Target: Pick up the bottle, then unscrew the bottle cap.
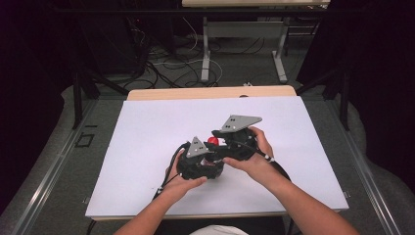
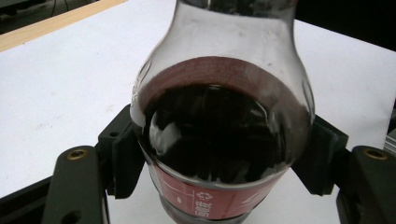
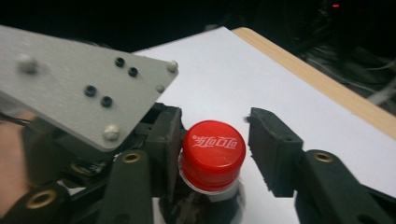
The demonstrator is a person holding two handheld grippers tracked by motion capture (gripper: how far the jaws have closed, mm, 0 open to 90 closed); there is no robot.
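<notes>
Your left claw point(image 2: 219, 158) pinches the cola bottle point(image 2: 219, 140) by its body, upright over the white bench point(image 1: 147, 147). Your right claw point(image 3: 212, 149) is spread around the red cap point(image 3: 212, 151), one pad touching and the other apart. You're at uncapping: next, close squarely on the cap and twist.

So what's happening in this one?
A person at a white-covered table is working on a cola bottle with two hand-held grippers. The left gripper is clamped around the bottle's body, holding it upright. The right gripper is at the red cap: one pad touches it, the other stands just clear, so the cap isn't gripped right now. The cap is still on.
</notes>
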